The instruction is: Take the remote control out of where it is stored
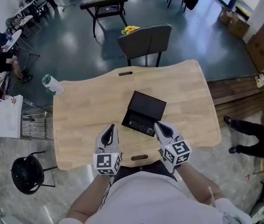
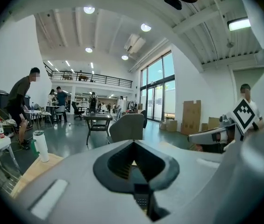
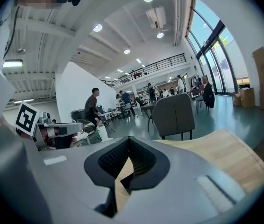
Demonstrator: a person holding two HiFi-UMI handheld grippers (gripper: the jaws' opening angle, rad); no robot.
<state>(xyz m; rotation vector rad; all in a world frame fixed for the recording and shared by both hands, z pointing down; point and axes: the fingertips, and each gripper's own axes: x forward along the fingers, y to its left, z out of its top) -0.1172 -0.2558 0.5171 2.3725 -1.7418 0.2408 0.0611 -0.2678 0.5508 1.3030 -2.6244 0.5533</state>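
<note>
A black box (image 1: 146, 107) stands open in the middle of the wooden table (image 1: 85, 111), its lid tilted up at the far side. In its base lies the remote control (image 1: 139, 124), its rows of buttons showing. My left gripper (image 1: 108, 135) hovers at the near left of the box, jaws shut and empty. To the near right of the box, the right gripper (image 1: 162, 129) is shut and empty too. In the left gripper view, the left gripper (image 2: 138, 185) shows buttons through the slit between its jaws. In the right gripper view, the right gripper (image 3: 121, 178) looks over bare table (image 3: 230, 155).
A grey chair (image 1: 146, 41) stands behind the table's far edge. A bottle (image 1: 52, 84) sits at the far left corner. A white bag (image 1: 9, 116) and a black stool (image 1: 28, 174) stand left of the table. A person's feet (image 1: 244, 130) are at the right.
</note>
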